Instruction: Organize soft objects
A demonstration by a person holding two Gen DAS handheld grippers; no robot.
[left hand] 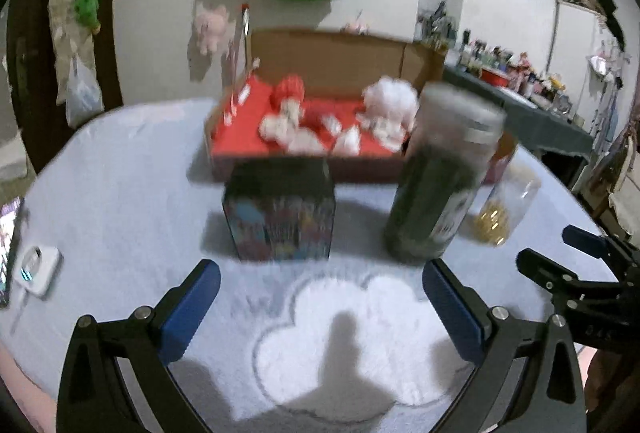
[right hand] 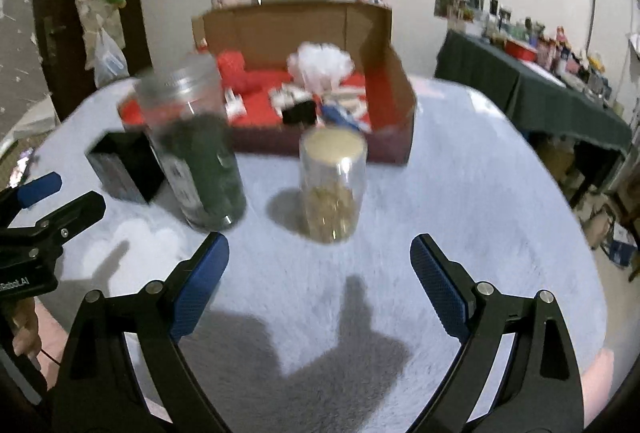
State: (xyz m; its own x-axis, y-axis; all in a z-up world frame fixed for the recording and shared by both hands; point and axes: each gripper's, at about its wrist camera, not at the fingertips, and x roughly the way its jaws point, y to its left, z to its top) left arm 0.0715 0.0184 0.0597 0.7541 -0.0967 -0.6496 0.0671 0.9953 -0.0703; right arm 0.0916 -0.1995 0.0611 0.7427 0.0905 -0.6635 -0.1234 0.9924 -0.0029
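Both tongs, left (left hand: pixel 320 307) and right (right hand: pixel 320 283), wide apart, empty. Risk: jars (right hand: pixel 334 185) ahead block box (right hand: pixel 394 81); reaching over could topple them.

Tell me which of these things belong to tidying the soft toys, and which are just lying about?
For the job:
cardboard box
white fluffy toy
red knitted toy
left gripper, open
right gripper, open

Lying about:
dark green jar
clear jar with gold bits
colourful tin
phone

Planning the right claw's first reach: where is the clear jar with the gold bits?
In the right wrist view the clear jar stands upright ahead, centre, just before the cardboard box, right of the green-filled jar.
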